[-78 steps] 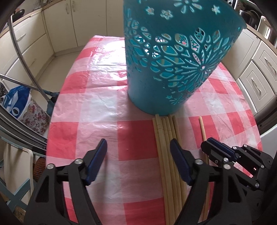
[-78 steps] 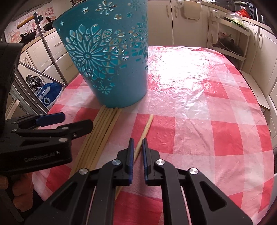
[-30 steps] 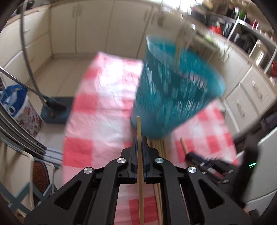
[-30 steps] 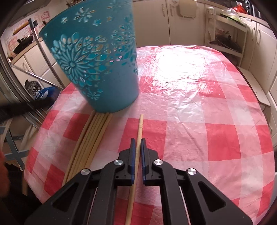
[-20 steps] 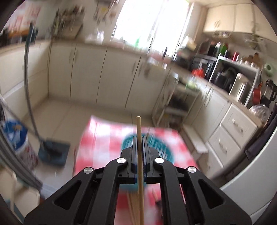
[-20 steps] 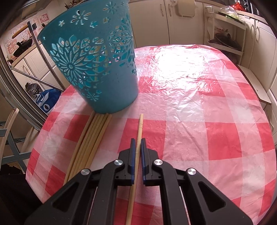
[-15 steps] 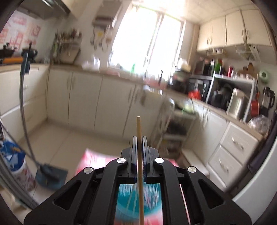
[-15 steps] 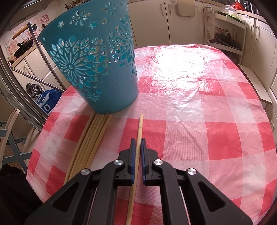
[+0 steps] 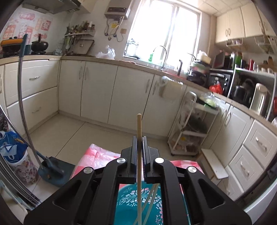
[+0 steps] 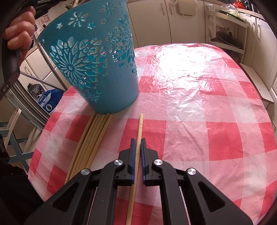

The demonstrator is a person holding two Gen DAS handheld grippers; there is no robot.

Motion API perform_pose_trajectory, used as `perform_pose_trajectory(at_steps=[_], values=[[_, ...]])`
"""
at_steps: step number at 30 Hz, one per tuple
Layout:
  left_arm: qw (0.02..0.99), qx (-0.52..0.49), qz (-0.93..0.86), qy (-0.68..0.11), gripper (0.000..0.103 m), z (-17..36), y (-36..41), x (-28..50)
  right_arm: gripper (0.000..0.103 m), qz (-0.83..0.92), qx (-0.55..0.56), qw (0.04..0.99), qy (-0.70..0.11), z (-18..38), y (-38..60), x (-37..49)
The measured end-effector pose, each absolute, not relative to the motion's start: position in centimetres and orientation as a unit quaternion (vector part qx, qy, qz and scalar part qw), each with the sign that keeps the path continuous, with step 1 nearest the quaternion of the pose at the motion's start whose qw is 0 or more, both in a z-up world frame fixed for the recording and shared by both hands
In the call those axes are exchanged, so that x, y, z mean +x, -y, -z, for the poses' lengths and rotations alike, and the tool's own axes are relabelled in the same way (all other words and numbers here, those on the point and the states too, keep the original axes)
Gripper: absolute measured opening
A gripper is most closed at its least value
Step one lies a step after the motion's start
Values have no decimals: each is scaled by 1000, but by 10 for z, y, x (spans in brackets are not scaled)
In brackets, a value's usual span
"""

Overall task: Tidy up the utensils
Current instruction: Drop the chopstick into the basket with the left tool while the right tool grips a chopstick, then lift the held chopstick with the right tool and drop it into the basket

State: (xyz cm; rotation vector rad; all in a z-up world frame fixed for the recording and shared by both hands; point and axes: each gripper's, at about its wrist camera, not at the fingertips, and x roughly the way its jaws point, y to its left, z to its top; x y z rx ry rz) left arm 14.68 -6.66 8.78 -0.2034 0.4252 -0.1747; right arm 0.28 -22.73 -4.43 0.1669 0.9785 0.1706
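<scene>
No lettering can be read with certainty in either view. In the left wrist view, pink and red paper decorations [image 9: 26, 27] on the kitchen wall above the counter carry characters too blurred to make out. The white box-shaped water heater [image 9: 117, 12] beside the window shows only an illegible panel.

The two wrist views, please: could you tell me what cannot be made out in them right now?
- Left wrist view: the teal cut-out plastic basket is mostly hidden by the left gripper, so its contents cannot be counted.
- Left wrist view: the held wooden chopstick runs off the bottom edge.
- Right wrist view: the bundle of wooden chopsticks has its near ends behind the right gripper.
</scene>
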Motion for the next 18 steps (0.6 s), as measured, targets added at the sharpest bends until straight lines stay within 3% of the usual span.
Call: perform_pose_trajectory(at_steps=[6, 8, 10, 11, 16, 18], values=[[961, -82, 85, -249, 6, -67, 67, 133, 7, -83, 85, 875, -468, 44, 230, 2], [957, -86, 83, -263, 15, -64, 59, 125, 7, -83, 91, 875, -468, 44, 234, 1], [956, -92, 66, -272, 43, -61, 43, 111, 7, -80, 94, 875, -468, 44, 238, 0], [956, -95, 58, -273, 47, -61, 37, 103, 7, -79, 96, 875, -467, 45, 240, 0], [952, -105, 25, -285, 60, -49, 2, 61, 7, -76, 82, 878, -464, 45, 236, -1], [949, -104, 15, -298, 61, -41, -4, 54, 7, -72, 65, 882, -462, 44, 231, -2]])
